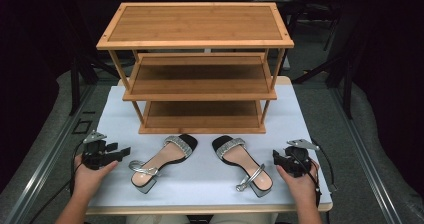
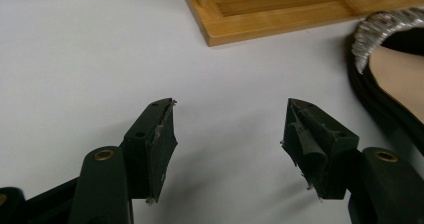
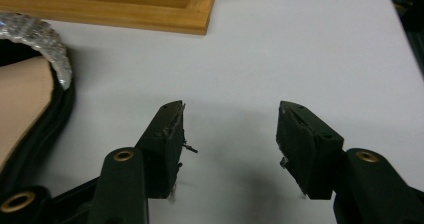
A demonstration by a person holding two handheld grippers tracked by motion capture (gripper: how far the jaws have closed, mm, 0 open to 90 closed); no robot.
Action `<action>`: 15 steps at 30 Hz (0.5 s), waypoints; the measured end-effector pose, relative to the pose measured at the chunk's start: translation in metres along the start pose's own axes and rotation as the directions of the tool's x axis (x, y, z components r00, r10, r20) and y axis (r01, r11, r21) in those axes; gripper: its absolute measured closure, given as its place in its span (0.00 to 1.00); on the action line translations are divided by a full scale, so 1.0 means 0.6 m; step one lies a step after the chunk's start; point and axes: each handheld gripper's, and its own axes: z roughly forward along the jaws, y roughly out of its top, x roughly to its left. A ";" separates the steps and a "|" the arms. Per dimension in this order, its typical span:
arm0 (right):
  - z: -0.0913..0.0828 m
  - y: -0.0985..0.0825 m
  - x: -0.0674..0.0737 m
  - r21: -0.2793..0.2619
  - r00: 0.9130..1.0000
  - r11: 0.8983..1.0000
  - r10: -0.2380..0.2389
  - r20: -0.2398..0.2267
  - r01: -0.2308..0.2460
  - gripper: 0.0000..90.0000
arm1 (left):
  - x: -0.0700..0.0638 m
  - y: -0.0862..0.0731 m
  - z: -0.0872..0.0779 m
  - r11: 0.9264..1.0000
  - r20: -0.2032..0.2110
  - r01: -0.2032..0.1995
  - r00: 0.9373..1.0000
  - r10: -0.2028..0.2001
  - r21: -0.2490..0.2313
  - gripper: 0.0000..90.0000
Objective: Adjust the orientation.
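Observation:
Two sandals with silver straps lie on the white table cover in front of a wooden shoe rack (image 1: 200, 74). The left sandal (image 1: 162, 161) points its toe up and right; the right sandal (image 1: 243, 164) points its toe up and left. My left gripper (image 1: 120, 151) rests at the table's left, open and empty, just left of the left sandal (image 2: 395, 79). At the table's right my right gripper (image 1: 276, 156) is open and empty, beside the right sandal's heel. The left gripper (image 2: 230, 129) and right gripper (image 3: 230, 129) each show bare white cover between their jaws. The right sandal (image 3: 30, 89) lies to the right gripper's left.
The three-shelf bamboo rack stands at the back of the white cover (image 1: 210, 184), its base corner near each gripper (image 2: 220, 29) (image 3: 195, 21). All its shelves are bare. Dark floor and metal rails (image 1: 45, 159) flank the table.

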 end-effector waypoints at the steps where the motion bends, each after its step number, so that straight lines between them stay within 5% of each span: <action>1: -0.003 -0.001 0.000 -0.004 1.000 1.000 -0.004 0.009 0.004 0.50 | -0.002 0.001 -0.003 1.000 0.001 -0.013 1.000 0.013 0.005 0.41; 4: -0.007 -0.002 0.001 -0.011 0.999 1.000 0.007 -0.033 -0.008 0.50 | -0.005 0.003 -0.003 1.000 0.004 -0.006 1.000 0.006 -0.005 0.42; 15: 0.002 -0.007 0.014 0.001 0.999 1.000 -0.009 -0.031 0.009 0.50 | -0.028 0.009 -0.007 0.999 0.039 -0.011 0.999 0.010 0.039 0.42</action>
